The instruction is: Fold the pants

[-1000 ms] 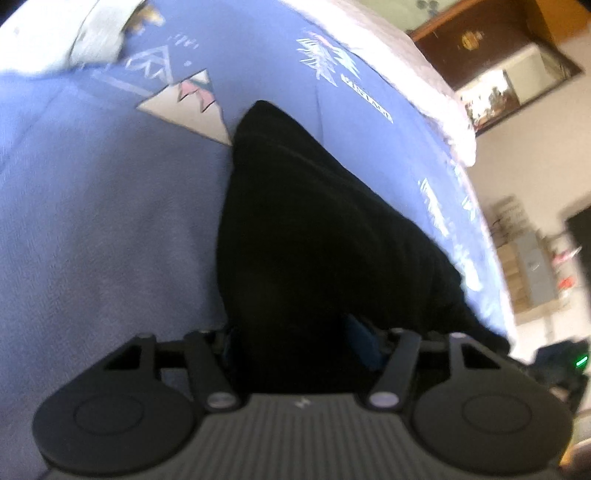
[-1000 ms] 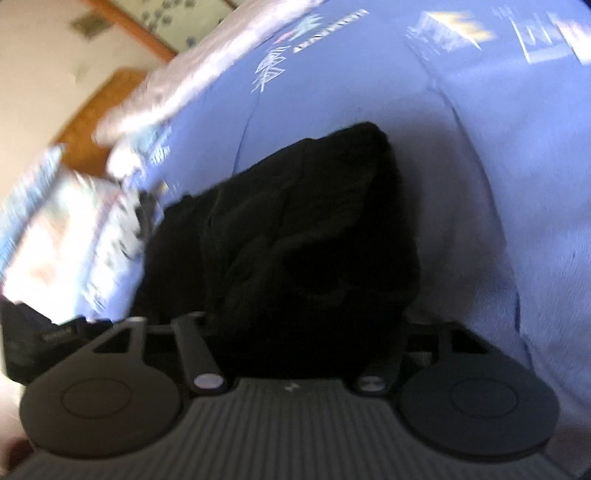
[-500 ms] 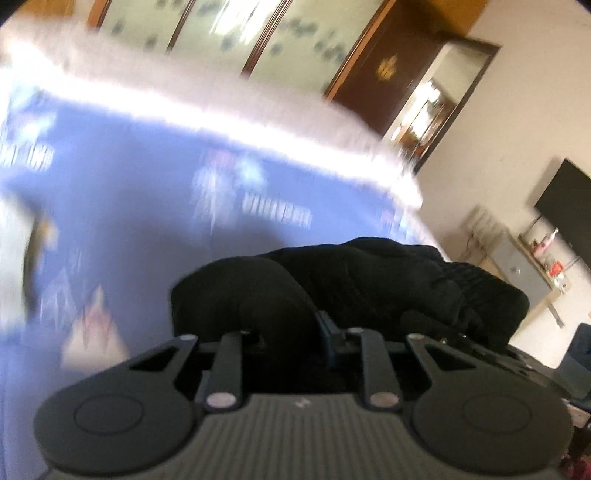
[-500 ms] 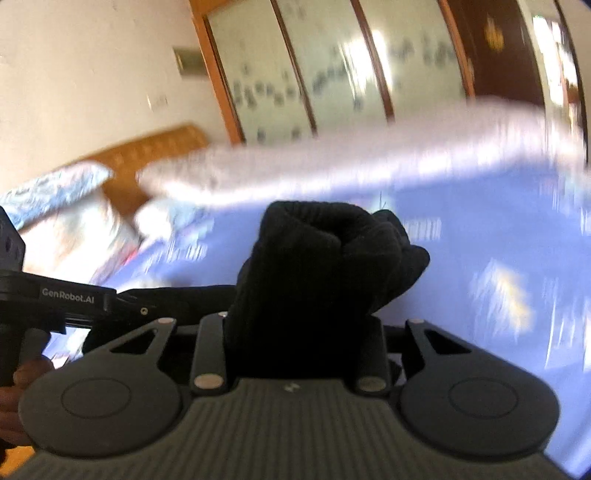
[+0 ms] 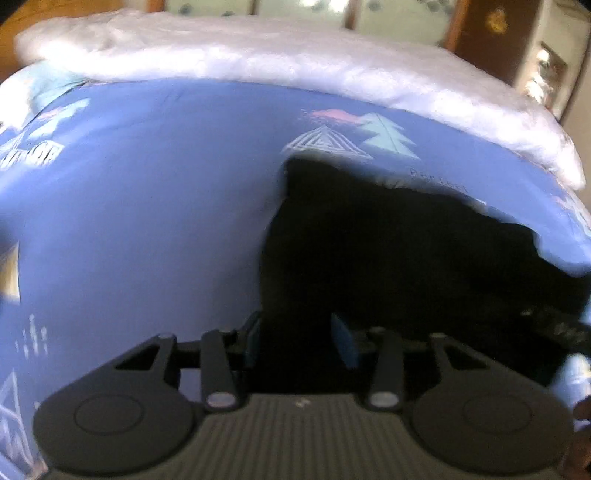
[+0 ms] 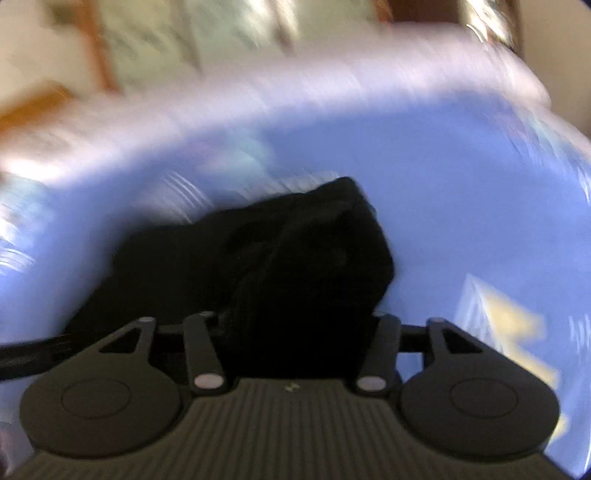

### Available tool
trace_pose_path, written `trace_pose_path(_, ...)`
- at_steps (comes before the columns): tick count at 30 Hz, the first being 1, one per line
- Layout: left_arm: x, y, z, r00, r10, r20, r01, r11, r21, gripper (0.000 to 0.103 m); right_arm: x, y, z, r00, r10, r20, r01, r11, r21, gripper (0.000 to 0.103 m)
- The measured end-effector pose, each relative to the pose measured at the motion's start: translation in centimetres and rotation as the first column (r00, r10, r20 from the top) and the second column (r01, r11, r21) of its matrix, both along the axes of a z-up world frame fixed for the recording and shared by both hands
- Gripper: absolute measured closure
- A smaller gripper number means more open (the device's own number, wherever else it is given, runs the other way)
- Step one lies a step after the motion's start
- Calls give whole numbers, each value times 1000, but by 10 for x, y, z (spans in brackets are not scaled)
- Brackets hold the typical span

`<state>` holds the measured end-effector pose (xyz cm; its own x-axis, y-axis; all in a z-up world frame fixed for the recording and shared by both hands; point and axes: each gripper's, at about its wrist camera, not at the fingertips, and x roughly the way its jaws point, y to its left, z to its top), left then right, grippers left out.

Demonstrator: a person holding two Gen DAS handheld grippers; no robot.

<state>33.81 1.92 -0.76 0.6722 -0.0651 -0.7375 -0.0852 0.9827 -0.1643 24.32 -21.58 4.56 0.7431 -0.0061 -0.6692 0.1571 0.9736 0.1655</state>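
The black pants [image 5: 388, 251] lie bunched on a blue printed bedspread [image 5: 147, 221]. My left gripper [image 5: 299, 339] is shut on the near edge of the pants; blue finger pads [image 5: 345, 339] show at either side of the cloth. In the right wrist view the pants [image 6: 295, 258] fill the middle and my right gripper [image 6: 291, 332] is shut on their other edge, its fingertips hidden in the black fabric. The right view is motion-blurred.
A white blanket [image 5: 295, 62] runs along the far edge of the bed. Behind it stand a wardrobe with frosted glass doors [image 5: 303, 11] and a dark wooden cabinet [image 5: 491, 22]. The other gripper's black body [image 5: 554, 328] shows at the right.
Both grippers, holding the pants, swung up half a second ago and have come back down, so the pants now rest on the bedspread further toward the white blanket.
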Motion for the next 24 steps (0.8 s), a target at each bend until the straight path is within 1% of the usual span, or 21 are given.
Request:
trace_pose_path(1,-9,2,2,999,-2,32,2,1000,-2,59,-11,-11,0,998,-30,53,26,997,70,30)
trace_pose_path(2,-17,4,4,999,-11,41,11,1000,0,59,-24,-22,2,995,-53,87,40,989,142,30)
trace_pose_path(3,-26,6,7,999,-6,42,6,1000,3,59,-37,-29,7,992,-72,99,54,983,175,30)
trace_pose_path(6,-60,12,22,999,30,21,-30,1000,4,59,-78,-23,26,984,-113,138,91,983,160,30)
trace_pose_path(9,-108,7,39,999,20,-29,-19,999,28,59,-128,-18,44,986,-87,143,62,984,169,30)
trace_pose_path(11,-141,3,47,999,-3,-36,4,999,47,58,-162,-1,57,987,-53,149,30,988,155,29)
trace_pose_path(13,-171,-4,57,999,-36,-41,39,997,66,52,-188,6,62,988,-15,153,-4,992,125,26)
trace_pose_path(14,-187,-8,61,998,-52,-39,55,995,80,50,-201,14,65,987,-5,158,-13,994,112,24)
trace_pose_path(17,-234,-16,77,998,-68,-9,68,990,123,38,-234,23,69,986,9,167,-25,995,97,19)
trace_pose_path(19,-258,-17,85,998,-60,13,58,988,140,15,-248,29,68,987,0,163,-16,995,100,17)
trace_pose_path(20,-271,-17,90,998,-53,24,49,988,145,12,-260,30,68,987,-7,158,-10,995,104,17)
trace_pose_path(23,-298,-16,101,998,-50,33,44,985,164,7,-278,28,67,990,-19,137,3,993,116,14)
trace_pose_path(24,-306,-14,104,998,-50,36,43,985,166,4,-283,28,68,991,-22,131,6,993,120,13)
